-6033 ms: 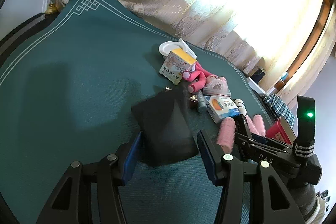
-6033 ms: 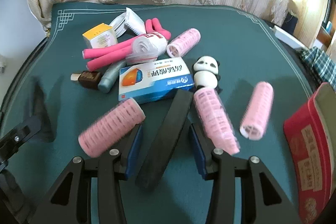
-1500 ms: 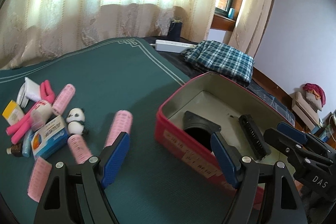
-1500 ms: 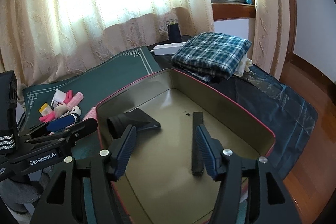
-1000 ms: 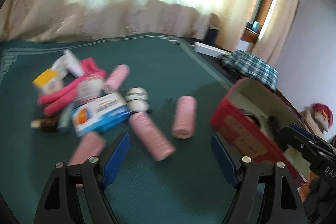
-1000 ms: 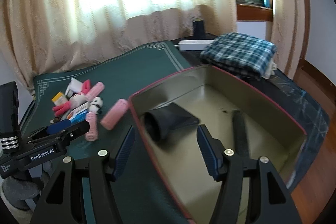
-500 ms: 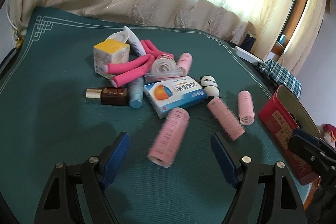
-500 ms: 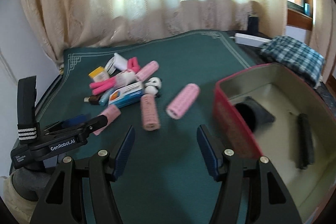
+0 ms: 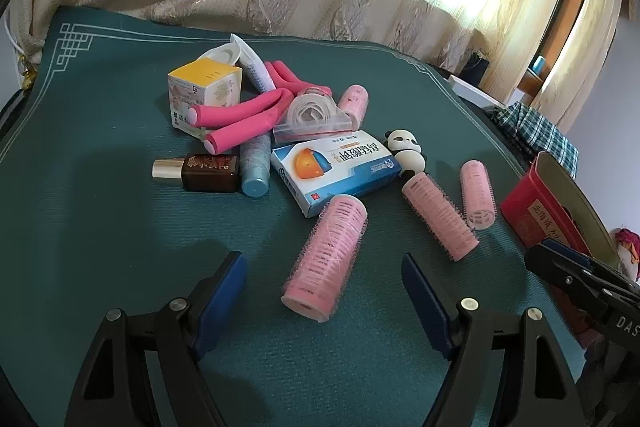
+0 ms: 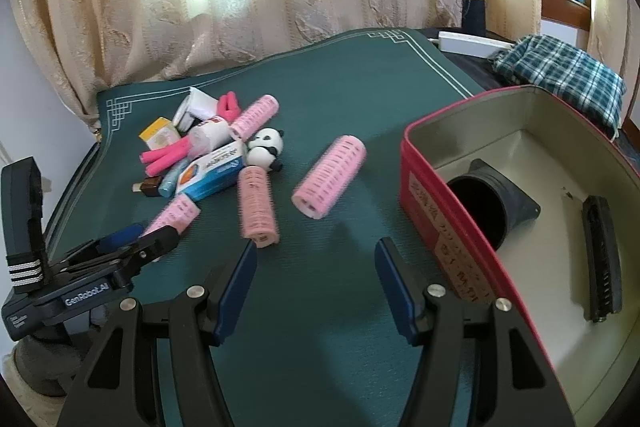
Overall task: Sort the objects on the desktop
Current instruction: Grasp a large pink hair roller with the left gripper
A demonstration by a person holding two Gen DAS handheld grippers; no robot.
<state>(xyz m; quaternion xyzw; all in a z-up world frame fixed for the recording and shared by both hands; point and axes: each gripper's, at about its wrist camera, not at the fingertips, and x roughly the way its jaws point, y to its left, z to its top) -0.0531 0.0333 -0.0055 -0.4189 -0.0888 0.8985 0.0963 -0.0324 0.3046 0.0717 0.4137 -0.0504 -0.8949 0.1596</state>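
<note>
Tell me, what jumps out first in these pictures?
Fat pink hair rollers lie scattered on the green mat, the nearest just ahead of the open left gripper. Behind them sits a jumble with a little panda figure. To the right, a red tin holds two black items.

Left gripper (image 9: pixel 324 281) and right gripper (image 10: pixel 316 269) both angle downward, blue-padded fingers (image 9: pixel 222 285) spread wide apart with nothing gripped between them
</note>
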